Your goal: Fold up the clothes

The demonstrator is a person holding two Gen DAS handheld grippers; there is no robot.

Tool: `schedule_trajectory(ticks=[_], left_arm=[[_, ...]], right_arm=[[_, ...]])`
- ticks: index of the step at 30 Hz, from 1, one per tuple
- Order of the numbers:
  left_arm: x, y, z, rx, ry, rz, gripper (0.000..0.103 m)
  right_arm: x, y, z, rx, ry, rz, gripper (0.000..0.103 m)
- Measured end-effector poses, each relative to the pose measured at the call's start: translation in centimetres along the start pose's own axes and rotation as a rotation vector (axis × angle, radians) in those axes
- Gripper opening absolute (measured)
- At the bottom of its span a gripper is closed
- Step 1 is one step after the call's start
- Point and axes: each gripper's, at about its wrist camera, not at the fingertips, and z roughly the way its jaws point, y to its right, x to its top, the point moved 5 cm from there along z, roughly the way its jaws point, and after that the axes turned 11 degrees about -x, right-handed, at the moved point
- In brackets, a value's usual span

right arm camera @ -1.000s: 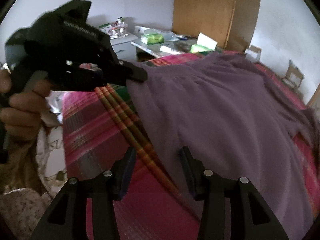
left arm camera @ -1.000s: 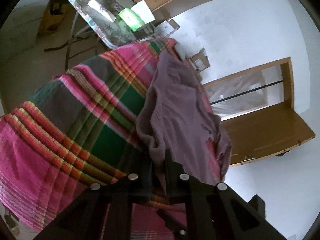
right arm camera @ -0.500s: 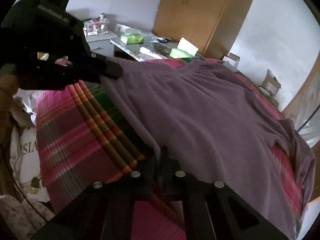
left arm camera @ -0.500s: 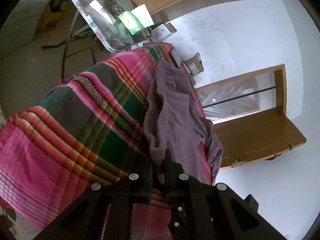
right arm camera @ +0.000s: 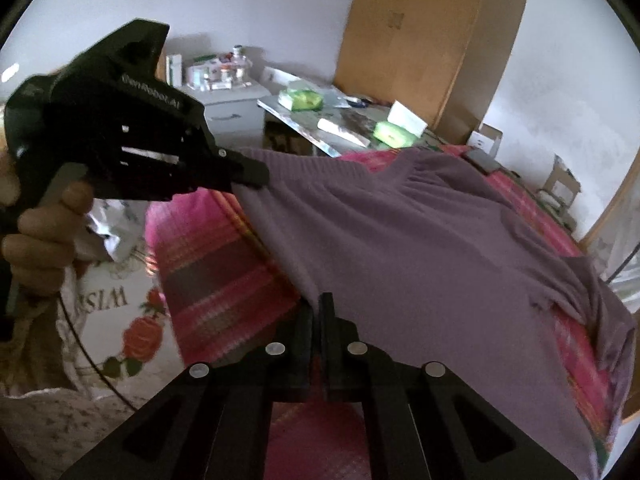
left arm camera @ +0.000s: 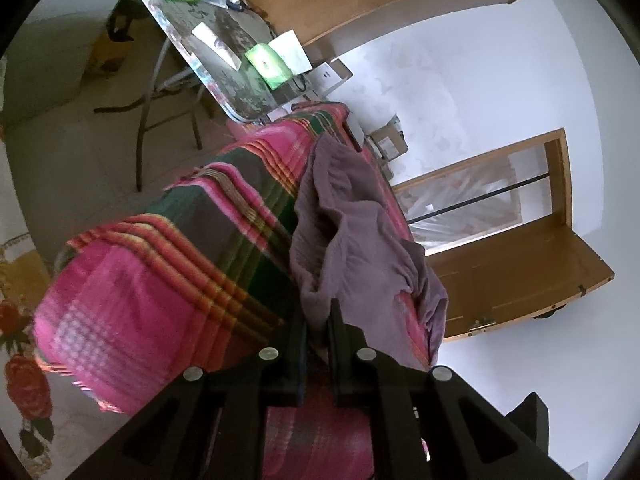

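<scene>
While the purple garment (right arm camera: pixel 420 248) is lying spread over the pink plaid blanket (left arm camera: pixel 152 304) on the bed, the right tool (right arm camera: pixel 319 312) at bottom centre of its view is pinching the garment's near edge, its jaws having just closed. At left of that view, the left tool (right arm camera: pixel 256 174) is gripping another edge, its jaws nearly together on the cloth.

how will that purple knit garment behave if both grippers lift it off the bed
Probably floppy: the purple garment sags between the left gripper and right gripper. Likely light. Its far end lies bunched on the plaid blanket and would likely trail.
</scene>
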Motion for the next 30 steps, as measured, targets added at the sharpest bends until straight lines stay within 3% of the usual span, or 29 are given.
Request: schedule_trajectory(ticks=[7, 13, 17, 19, 20, 24, 27, 30], left_arm=[[-0.6, -2.7, 1.0, 0.114, -0.043, -0.038, 0.010], [0.3, -0.8, -0.2, 0.215, -0.019, 0.090, 0.014], [2.3, 0.7, -1.9, 0.274, 0.034, 0.148, 0.015], [3.7, 1.8, -1.9, 0.278, 0.044, 0.179, 0.025], [4.5, 2.4, -1.6, 0.282, 0.040, 0.199, 0.025], [7.5, 5.1, 1.9, 0.280, -0.043, 0.260, 0.026], [9.5, 8.3, 5.0, 0.304, -0.085, 0.384, 0.026], [11.2, 11.9, 8.5, 0.317, -0.165, 0.551, 0.026]], right_arm=[[-1.4, -0.9, 2.5, 0.076, -0.078, 0.017, 0.004], [-1.2, 0.1, 2.4, 0.170, -0.099, 0.037, 0.014], [-0.9, 0.9, 1.5, 0.297, -0.131, 0.070, 0.024], [-0.3, 1.6, 0.6, 0.336, -0.136, 0.062, 0.025], [-0.1, 1.9, 0.2, 0.355, -0.139, 0.058, 0.025], [2.5, 6.0, -1.4, 0.310, -0.100, 0.071, 0.025], [4.9, 10.8, -2.8, 0.245, -0.060, 0.124, 0.025], [7.5, 16.9, -4.8, 0.119, 0.010, 0.183, 0.025]])
